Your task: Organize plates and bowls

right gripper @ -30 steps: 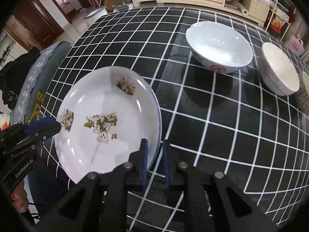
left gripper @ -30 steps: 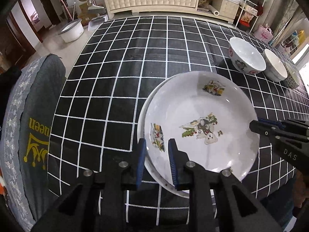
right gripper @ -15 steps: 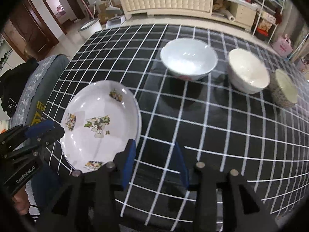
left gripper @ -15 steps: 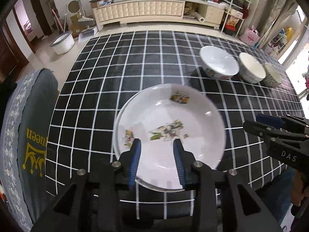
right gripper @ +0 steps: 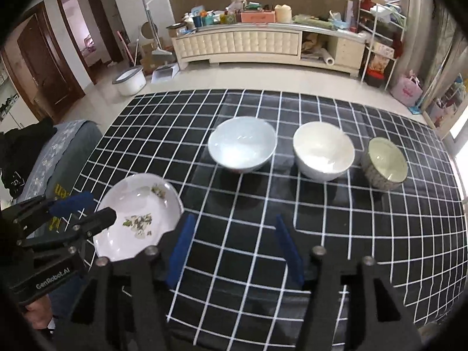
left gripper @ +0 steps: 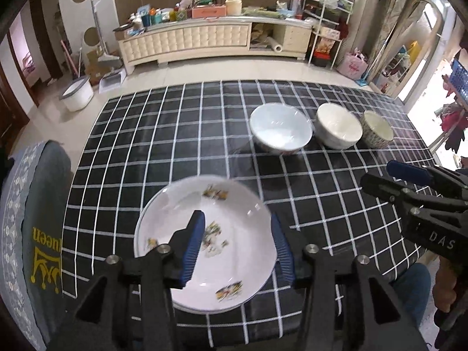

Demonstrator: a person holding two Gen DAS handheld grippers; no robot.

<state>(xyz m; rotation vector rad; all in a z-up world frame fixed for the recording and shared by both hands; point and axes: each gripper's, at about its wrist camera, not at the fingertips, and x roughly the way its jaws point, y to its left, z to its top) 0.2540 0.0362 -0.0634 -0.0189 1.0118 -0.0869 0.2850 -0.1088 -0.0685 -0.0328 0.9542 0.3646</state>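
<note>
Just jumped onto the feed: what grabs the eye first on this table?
The white plate with printed pictures sits at the near left edge of the black grid tablecloth, a second rim showing beneath it. Three bowls line up farther back: a pale blue-white bowl, a cream bowl and a smaller patterned bowl. Both grippers hover with jaws opening, nothing between them.

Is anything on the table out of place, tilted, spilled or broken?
Nothing stands out. The decorated plate sits flat near the table's front edge, with a second rim just showing beneath it. The three bowls stand upright in a row. No spill or crack shows on the checked tablecloth.
</note>
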